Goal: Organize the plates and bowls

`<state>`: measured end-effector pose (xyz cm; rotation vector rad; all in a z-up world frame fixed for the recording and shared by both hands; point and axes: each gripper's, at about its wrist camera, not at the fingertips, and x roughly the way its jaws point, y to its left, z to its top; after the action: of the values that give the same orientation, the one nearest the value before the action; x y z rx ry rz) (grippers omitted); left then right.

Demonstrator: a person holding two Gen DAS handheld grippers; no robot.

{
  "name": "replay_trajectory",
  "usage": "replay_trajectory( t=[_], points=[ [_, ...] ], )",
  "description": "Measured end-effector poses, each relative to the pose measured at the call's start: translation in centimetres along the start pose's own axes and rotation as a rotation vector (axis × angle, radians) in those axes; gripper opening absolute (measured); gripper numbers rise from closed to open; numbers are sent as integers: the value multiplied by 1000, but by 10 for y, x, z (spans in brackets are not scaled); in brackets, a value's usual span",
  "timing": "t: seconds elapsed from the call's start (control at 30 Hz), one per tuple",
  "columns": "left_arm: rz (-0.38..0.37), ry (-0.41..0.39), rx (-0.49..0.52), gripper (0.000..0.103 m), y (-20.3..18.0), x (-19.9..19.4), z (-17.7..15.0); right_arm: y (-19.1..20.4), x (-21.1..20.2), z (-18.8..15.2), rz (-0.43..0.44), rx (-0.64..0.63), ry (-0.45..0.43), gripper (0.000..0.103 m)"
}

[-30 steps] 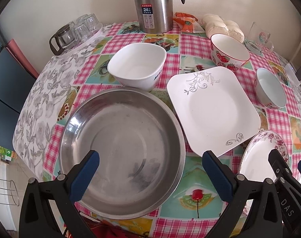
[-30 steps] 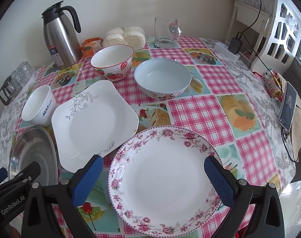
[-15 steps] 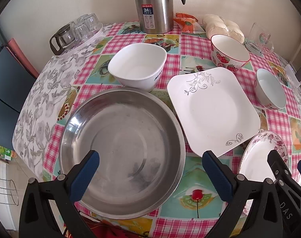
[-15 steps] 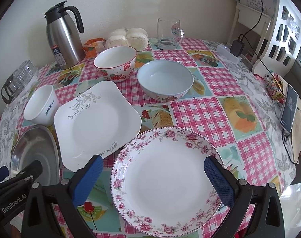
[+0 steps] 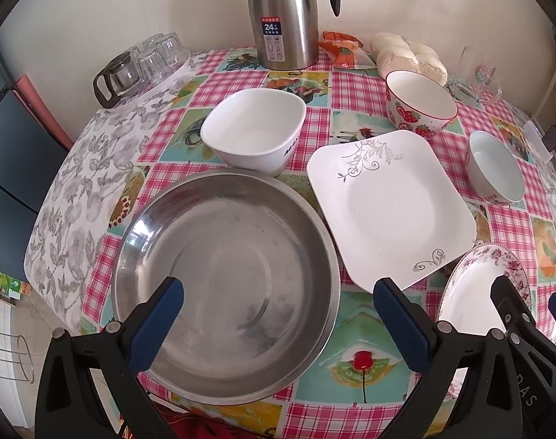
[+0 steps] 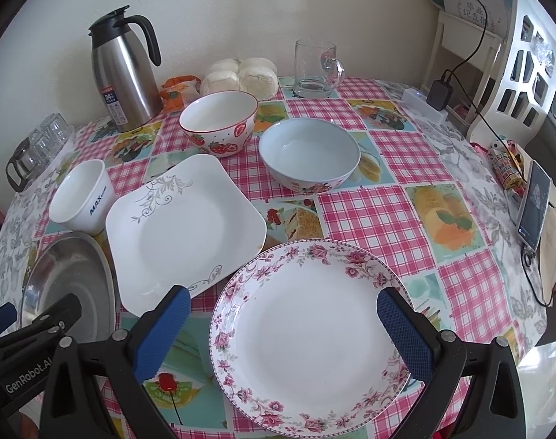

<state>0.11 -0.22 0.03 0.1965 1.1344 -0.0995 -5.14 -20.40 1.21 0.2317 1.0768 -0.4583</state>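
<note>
The square white plate (image 6: pixel 184 226) with grey scrollwork lies near the middle of the round table (image 6: pixel 373 216) and serves as the landmark. To its left sits the wide steel basin (image 5: pixel 226 278), their rims just beside each other; the left gripper (image 5: pixel 278 320) hovers over the basin's near side with its blue-padded fingers (image 5: pixel 157 323) spread wide apart, holding nothing. Behind the basin, off the square plate's far-left corner, stands the squarish white bowl (image 5: pixel 254 130). Beyond the plate's far edge is the strawberry-patterned bowl (image 6: pixel 219 122), and to the right of that — off the plate's far-right side — the pale blue bowl (image 6: pixel 309 157). At the plate's near-right corner lies the round plate with a pink floral rim (image 6: pixel 309 333), its edge just beside the square plate's corner; whether they touch I cannot tell. The right gripper (image 6: pixel 283 329) hangs over this floral plate, fingers (image 6: pixel 406 333) wide apart, empty. Far behind the square plate, by the wall, stand a steel thermos jug (image 6: pixel 122 77), white buns (image 6: pixel 241 77) and a glass mug (image 6: pixel 316 69).
</note>
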Motion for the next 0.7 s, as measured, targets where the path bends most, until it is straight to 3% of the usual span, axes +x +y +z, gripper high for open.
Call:
replay_trajectory(
  t=[0.7],
  points=[
    [-15, -22, -7, 103, 2, -6, -3, 1, -5, -1, 7, -3, -19, 103]
  ],
)
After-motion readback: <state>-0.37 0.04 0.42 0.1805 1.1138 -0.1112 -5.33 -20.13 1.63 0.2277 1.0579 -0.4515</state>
